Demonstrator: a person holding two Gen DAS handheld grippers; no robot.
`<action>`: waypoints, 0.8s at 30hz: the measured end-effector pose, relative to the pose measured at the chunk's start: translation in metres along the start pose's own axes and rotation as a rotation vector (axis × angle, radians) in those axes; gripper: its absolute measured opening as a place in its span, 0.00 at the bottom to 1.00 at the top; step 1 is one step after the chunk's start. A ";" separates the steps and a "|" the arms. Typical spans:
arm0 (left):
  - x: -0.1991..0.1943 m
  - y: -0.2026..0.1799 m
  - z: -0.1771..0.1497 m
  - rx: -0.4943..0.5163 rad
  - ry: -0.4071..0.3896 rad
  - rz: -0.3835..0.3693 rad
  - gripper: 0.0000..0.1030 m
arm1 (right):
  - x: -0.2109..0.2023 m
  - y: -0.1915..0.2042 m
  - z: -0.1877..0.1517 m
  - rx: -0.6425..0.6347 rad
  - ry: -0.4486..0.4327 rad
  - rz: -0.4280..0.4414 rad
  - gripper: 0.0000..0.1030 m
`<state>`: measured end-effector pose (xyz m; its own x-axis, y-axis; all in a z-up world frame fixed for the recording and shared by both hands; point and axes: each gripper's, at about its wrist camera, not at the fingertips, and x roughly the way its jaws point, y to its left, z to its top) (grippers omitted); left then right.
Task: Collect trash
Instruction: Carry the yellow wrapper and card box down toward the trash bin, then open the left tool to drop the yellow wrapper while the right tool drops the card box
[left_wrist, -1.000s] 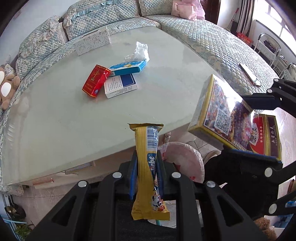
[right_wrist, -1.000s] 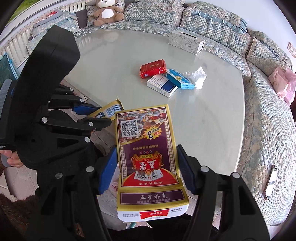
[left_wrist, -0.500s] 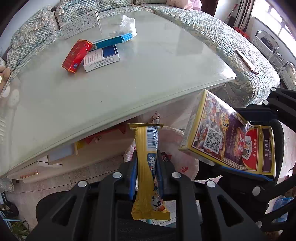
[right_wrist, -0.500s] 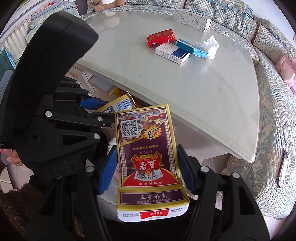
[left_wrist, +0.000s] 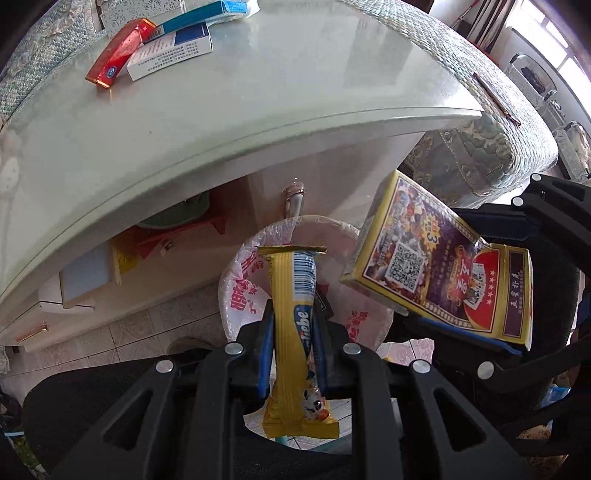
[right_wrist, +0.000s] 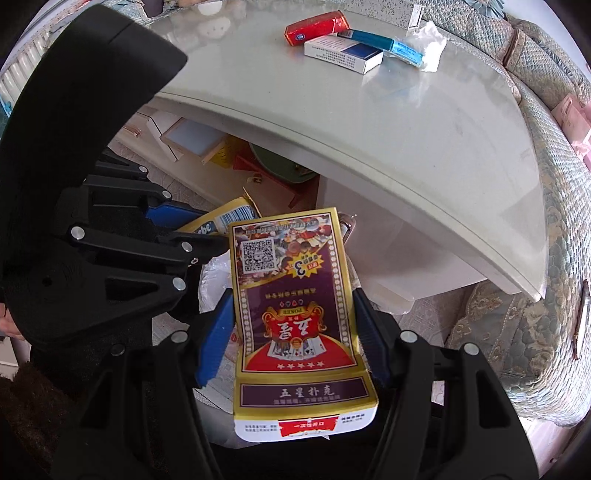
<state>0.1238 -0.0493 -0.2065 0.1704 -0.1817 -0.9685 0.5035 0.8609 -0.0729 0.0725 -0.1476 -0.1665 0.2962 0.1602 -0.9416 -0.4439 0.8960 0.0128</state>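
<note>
My left gripper (left_wrist: 293, 328) is shut on a yellow snack wrapper (left_wrist: 295, 332) that stands upright between its blue pads. Under it sits a bin lined with a white plastic bag (left_wrist: 240, 291) with red print. My right gripper (right_wrist: 295, 325) is shut on a yellow and purple playing-card box (right_wrist: 295, 317), seen beside the wrapper in the left wrist view as the card box (left_wrist: 439, 273). Both grippers point steeply down, side by side over the bin, in front of the table edge. The left gripper (right_wrist: 177, 236) with the wrapper (right_wrist: 221, 221) shows at the left of the right wrist view.
On the pale table (left_wrist: 258, 103) lie a red pack (left_wrist: 118, 62), a white and blue pack (left_wrist: 170, 55), a teal box (left_wrist: 199, 14) and a crumpled tissue (right_wrist: 430, 50). A quilted sofa (right_wrist: 546, 184) curves round the table. Drawers (left_wrist: 85, 277) and clutter sit under it.
Both grippers have sunk from above the tabletop to below its edge, holding the wrapper and the card box. The bag-lined bin has grown larger under them.
</note>
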 end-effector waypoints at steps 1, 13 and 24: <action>0.005 0.000 -0.001 -0.003 0.009 -0.002 0.18 | 0.005 -0.001 -0.002 0.003 0.006 -0.003 0.60; 0.070 0.007 -0.007 -0.046 0.133 -0.040 0.18 | 0.054 -0.011 -0.013 0.055 0.083 0.028 0.60; 0.109 0.012 -0.006 -0.084 0.202 -0.071 0.18 | 0.093 -0.018 -0.024 0.107 0.138 0.038 0.60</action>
<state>0.1432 -0.0554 -0.3146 -0.0396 -0.1515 -0.9877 0.4343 0.8876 -0.1536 0.0879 -0.1583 -0.2627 0.1582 0.1432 -0.9770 -0.3580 0.9304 0.0784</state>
